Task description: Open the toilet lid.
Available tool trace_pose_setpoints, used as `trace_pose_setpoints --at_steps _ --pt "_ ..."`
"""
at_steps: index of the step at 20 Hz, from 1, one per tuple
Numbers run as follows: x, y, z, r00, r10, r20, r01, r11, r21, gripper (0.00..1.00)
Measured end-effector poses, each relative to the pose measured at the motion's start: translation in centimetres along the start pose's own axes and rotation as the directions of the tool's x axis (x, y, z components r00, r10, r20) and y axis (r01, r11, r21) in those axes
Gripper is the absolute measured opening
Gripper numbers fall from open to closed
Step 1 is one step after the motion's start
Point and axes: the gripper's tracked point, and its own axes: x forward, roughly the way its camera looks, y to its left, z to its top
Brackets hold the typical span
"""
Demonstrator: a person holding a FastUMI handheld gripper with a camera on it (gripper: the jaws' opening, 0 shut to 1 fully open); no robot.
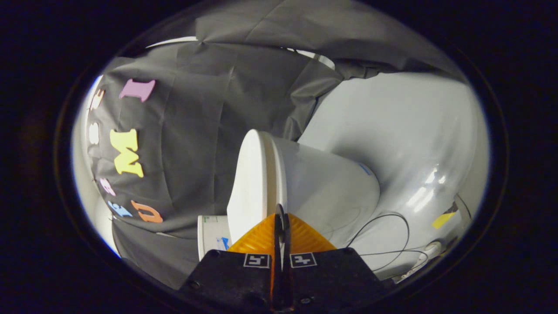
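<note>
Tongs [279, 213] pressed together at lower centre, tips against the lid [257, 183] edge; wedge under, lever steadily.

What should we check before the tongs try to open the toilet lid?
1. Tongs aimed at the toilet lid: ok, their tips sit right at the seam between lid and toilet bowl.
2. Tongs closed to a thin edge: ok, the fingers are together with nothing between them.
3. Lid still down: ok, it lies against the bowl.
4. Tips already under the lid's rim: cannot tell, the tongs hide the contact spot.
5. Black cable on the floor away from the tongs: ok, it lies off to the bowl's side.
</note>
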Motion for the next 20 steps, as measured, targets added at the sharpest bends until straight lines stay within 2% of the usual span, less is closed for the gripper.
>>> trace_pose_setpoints --at_steps 4,9,15,20 --pt "-0.1 0.3 0.3 1.000 -0.024 0.001 0.024 1.000 -0.013 0.04" --pt "-0.3 2.2 -0.2 0.997 -0.073 0.015 0.074 0.991 -0.109 0.04" --pt "-1.7 5.7 0.0 0.994 -0.095 0.047 0.102 0.977 -0.189 0.04" --pt "-2.4 7.6 -0.3 0.990 -0.123 0.075 0.135 0.972 -0.190 0.04"
